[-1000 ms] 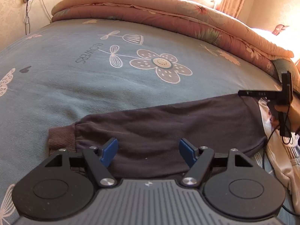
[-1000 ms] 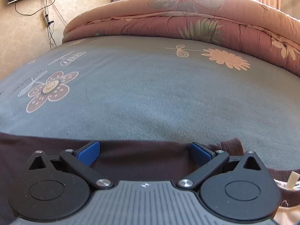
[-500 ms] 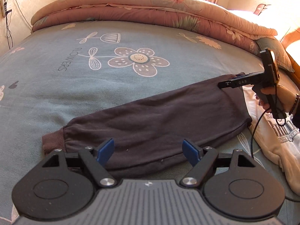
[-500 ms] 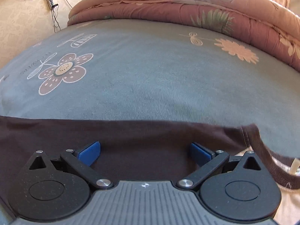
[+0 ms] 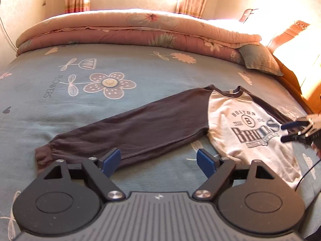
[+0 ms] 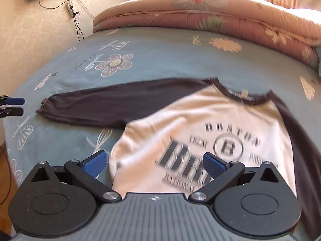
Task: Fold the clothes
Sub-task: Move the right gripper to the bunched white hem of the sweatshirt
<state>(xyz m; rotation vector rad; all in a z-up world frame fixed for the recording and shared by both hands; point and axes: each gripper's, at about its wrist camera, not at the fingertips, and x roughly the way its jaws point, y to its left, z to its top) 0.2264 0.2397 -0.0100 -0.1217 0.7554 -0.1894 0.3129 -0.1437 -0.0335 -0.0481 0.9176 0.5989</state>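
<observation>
1. No box, basket or other container shows in either view; the only carrier is the bed [image 5: 140, 64], and the one garment on it is a shirt [image 5: 236, 120].
2. The shirt lies flat and face up on the blue-grey flowered sheet, nearer the bed's near edge than its far one, towards the headboard end.
3. Its body is cream with a dark print reading "BOSTON", a circled "B" and large block letters; neckband and sleeves are dark brown.
4. One sleeve [image 5: 130, 128] stretches out straight across the sheet, its ribbed cuff at the far tip.
5. A folded pink floral quilt [image 5: 130, 30] lies along the bed's far edge, with a pillow [image 5: 258, 60] at its end.
6. The left tool [image 5: 158, 159] has just been opening; its blue pads stand spread above the sleeve's lower edge, gripping nothing.
7. The right tool [image 6: 153, 162] hangs over the printed chest, pads spread, nothing pinched.
</observation>
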